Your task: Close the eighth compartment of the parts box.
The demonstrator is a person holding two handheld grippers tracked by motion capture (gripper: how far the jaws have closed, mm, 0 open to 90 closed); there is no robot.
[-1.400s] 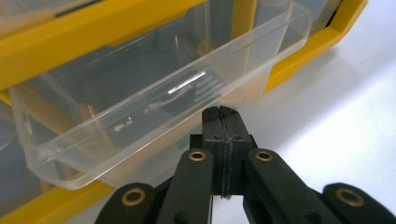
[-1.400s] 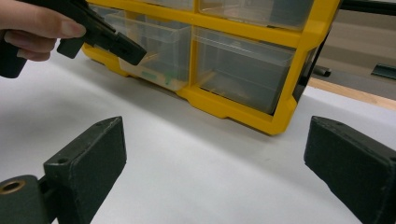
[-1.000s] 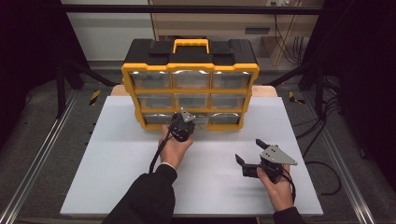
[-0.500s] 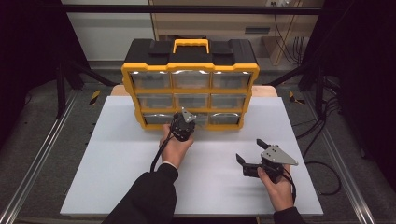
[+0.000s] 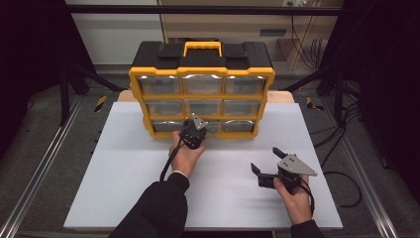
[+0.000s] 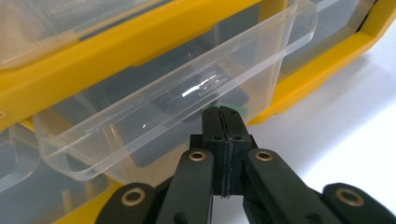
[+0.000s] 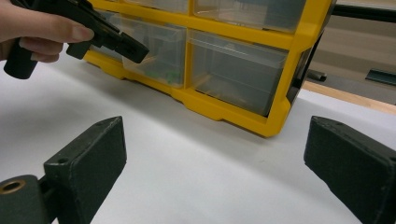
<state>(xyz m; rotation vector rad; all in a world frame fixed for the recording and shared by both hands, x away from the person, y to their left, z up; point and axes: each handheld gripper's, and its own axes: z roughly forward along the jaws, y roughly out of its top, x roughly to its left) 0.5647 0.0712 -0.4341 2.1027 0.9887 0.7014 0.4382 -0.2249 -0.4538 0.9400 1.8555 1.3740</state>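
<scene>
Drawer [image 6: 154, 116], clear plastic, bottom row, middle slot of organiser [image 5: 202, 89]; pulled partway out of yellow frame, front lip jutting past neighbouring drawers. Dark item and small green piece visible inside through the wall; contents otherwise unclear.

Left gripper [image 6: 223, 114]: jaws pressed together, tips just under the drawer's front lip, at or against its clear front wall; whether anything is pinched between them cannot be told. Held in left hand [image 5: 185, 153], sleeve black, cable trailing down toward forearm. Seen also in right gripper view, tips at the same drawer front [image 7: 159, 51].

Organiser: yellow frame, black top with yellow handle, three rows of three clear drawers; standing upright at far edge of white table top [image 5: 124, 168], front facing the person.

Right gripper [image 5: 265, 171]: jaws wide apart, nothing between them; resting low over the table, well apart from organiser, to its front right. Held in right hand [image 5: 294, 198]; grey three-cornered plate on top.
</scene>
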